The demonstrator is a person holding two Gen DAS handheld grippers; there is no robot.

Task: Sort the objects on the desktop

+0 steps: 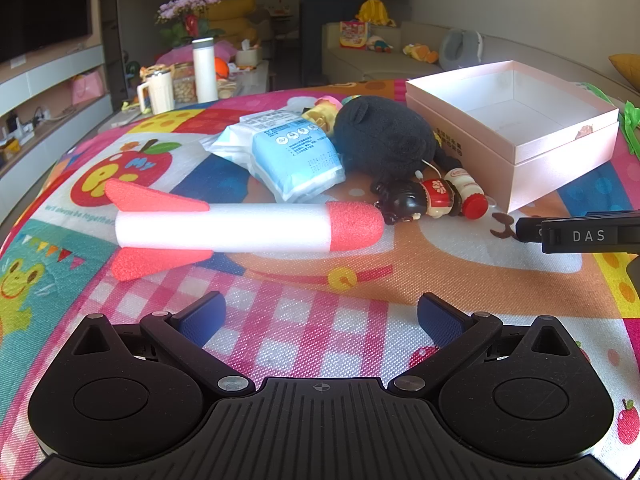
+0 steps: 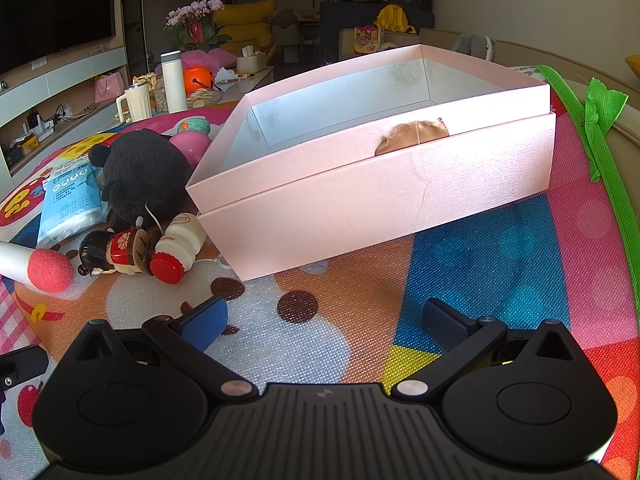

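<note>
pink box (image 2: 360,200) sits open on the colourful mat (image 1: 320,320), right side of the pile, inner white floor bare as far as the views show; far corners hidden by the near wall in the right wrist view. small brown patch on its front rim, cannot tell what. toys all outside the box: foam rocket (image 1: 240,226) lies flat, red nose pointing toward the box, fins to the left. blue wipes pack (image 1: 292,160) behind it, touching the black plush (image 1: 380,136). small doll (image 1: 424,200) and little bottle with red cap (image 1: 468,196) lie side by side just beside the box's front corner, between rocket nose and box. pink egg (image 2: 190,146) behind the plush. left gripper (image 1: 320,320) jaws wide, nothing between them, above the mat just short of the rocket. right gripper (image 2: 324,322) jaws wide, nothing held, facing the box wall, doll and bottle off to its left. green ribbon (image 2: 600,120) at the mat's right edge.
</note>
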